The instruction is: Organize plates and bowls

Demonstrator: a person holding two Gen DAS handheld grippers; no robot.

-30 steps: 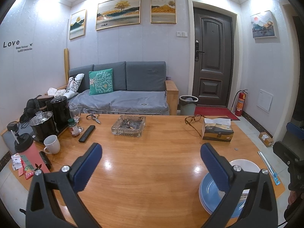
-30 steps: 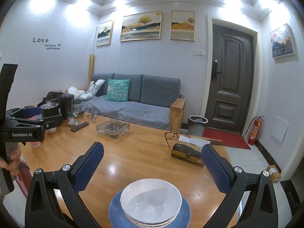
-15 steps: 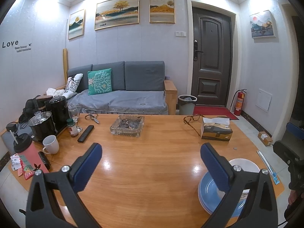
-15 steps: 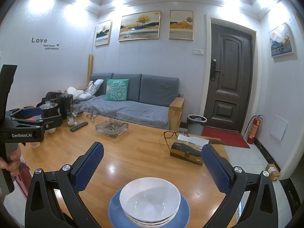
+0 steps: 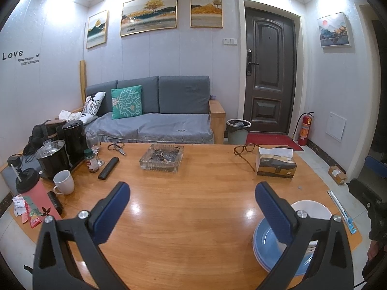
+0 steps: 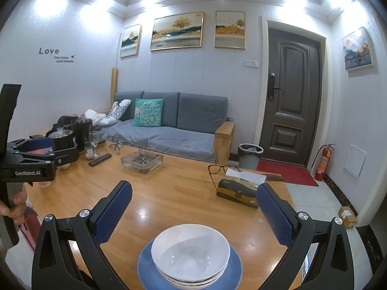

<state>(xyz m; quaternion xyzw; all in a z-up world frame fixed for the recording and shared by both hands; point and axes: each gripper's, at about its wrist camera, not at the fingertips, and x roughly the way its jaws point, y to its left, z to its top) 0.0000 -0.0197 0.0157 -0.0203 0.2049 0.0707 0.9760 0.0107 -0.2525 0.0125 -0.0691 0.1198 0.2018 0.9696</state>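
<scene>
A stack of white bowls (image 6: pixel 191 253) rests on blue plates (image 6: pixel 150 273) near the front of the wooden table (image 6: pixel 169 193). My right gripper (image 6: pixel 193 205) hovers open just above and behind the stack, fingers wide to either side, nothing held. In the left wrist view the same blue plates (image 5: pixel 266 241) and white bowls (image 5: pixel 314 207) sit at the lower right, partly hidden behind the right finger. My left gripper (image 5: pixel 192 207) stands open over bare table, left of the stack. The left gripper also shows at the left edge of the right wrist view, held by a hand (image 6: pixel 14 205).
A glass ashtray (image 5: pixel 161 157) sits mid-table, with a tissue box (image 5: pixel 275 164) and glasses (image 5: pixel 244 151) to the right. Kettles (image 5: pixel 52 158), a white mug (image 5: pixel 63 182), a remote (image 5: pixel 108 168), a jar and a wine glass crowd the left edge. A sofa and door lie beyond.
Both views have shifted only slightly; the right gripper has edged a little closer to the bowl stack. Both grippers remain open and nothing was grasped.
</scene>
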